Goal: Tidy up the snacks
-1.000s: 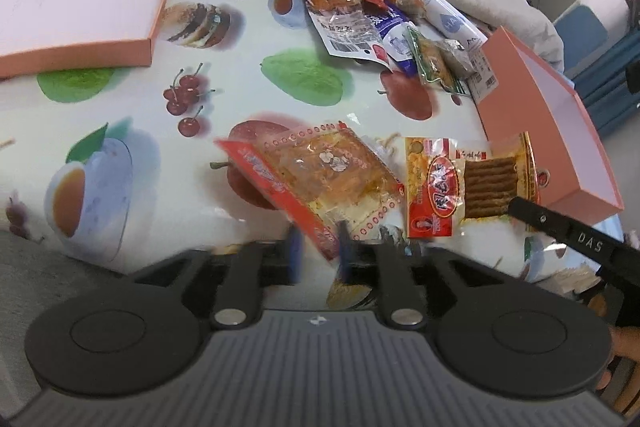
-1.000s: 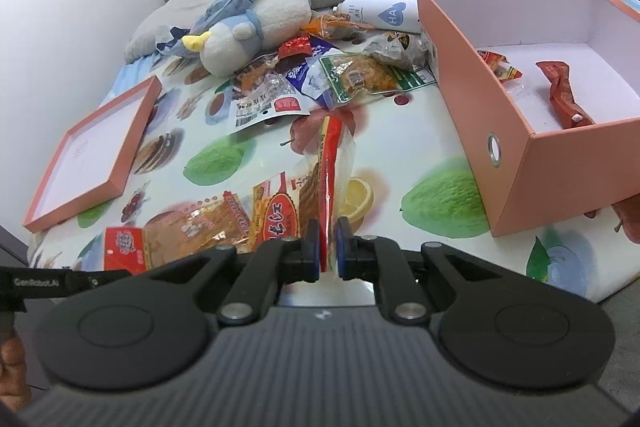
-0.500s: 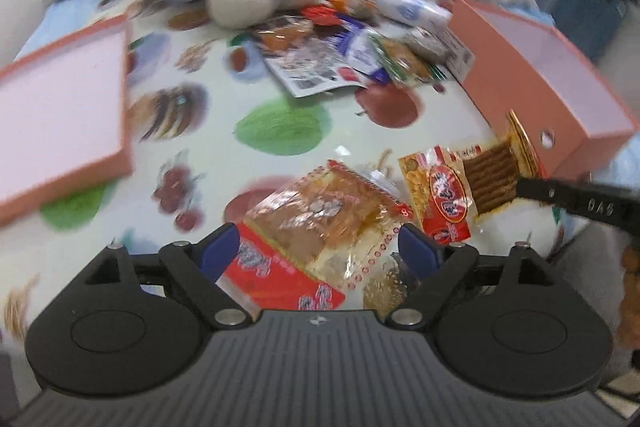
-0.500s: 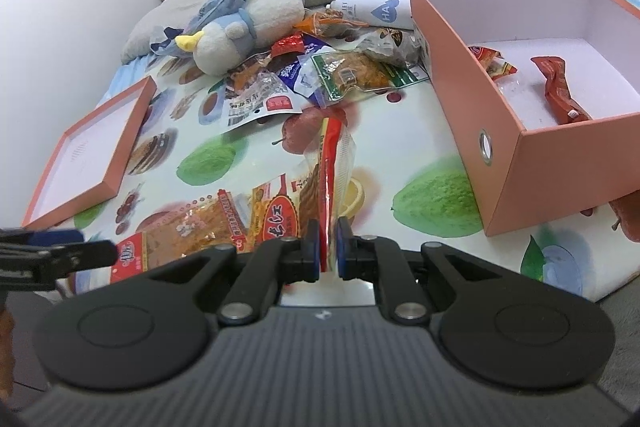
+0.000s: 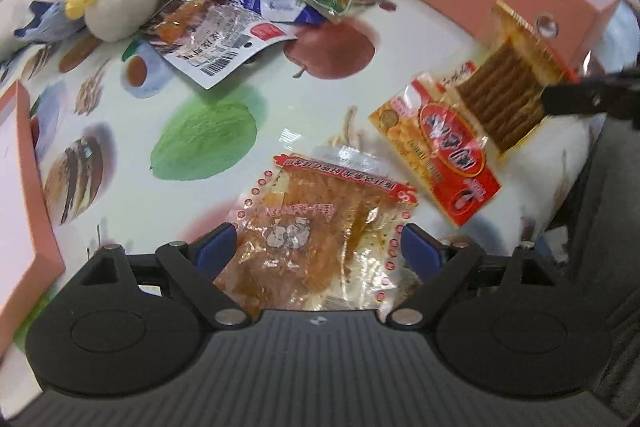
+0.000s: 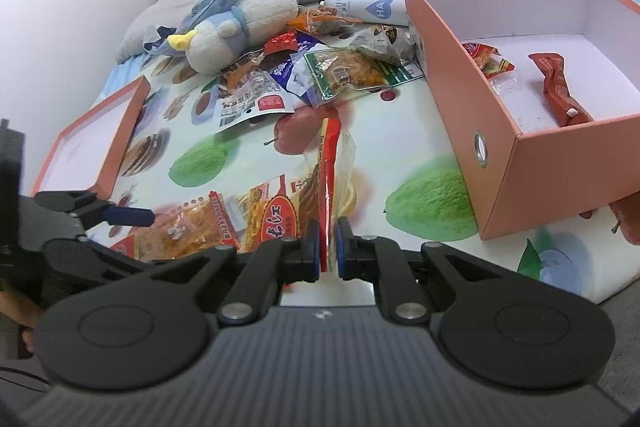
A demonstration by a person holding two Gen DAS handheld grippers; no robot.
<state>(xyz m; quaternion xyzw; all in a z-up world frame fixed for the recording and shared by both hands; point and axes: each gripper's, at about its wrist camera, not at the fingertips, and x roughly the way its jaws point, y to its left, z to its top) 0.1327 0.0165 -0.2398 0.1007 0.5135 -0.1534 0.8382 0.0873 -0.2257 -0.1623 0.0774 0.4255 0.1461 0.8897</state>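
Note:
My left gripper (image 5: 318, 251) is open, its jaws standing either side of an orange dried-snack packet (image 5: 320, 227) that lies flat on the fruit-print cloth. My right gripper (image 6: 328, 255) is shut on the edge of a red-and-yellow stick-biscuit packet (image 6: 328, 167), held on edge; the same packet (image 5: 472, 131) shows in the left wrist view with the right gripper's fingers (image 5: 580, 99) on its far end. The orange open box (image 6: 516, 155) stands to the right, holding two red snack packets (image 6: 556, 87). More snack packets (image 6: 344, 71) lie in a pile further back.
A plush bird (image 6: 240, 23) lies behind the snack pile, next to a white bottle (image 6: 368, 7). The orange box lid (image 6: 92, 143) lies at the left. Grey bedding and dark clothes sit at the back. The cloth's near edge drops off just before the grippers.
My left gripper let go of the orange snack packet, opened wide, and the packet now lies flat between its jaws. My right gripper stays shut on the biscuit packet, barely moved.

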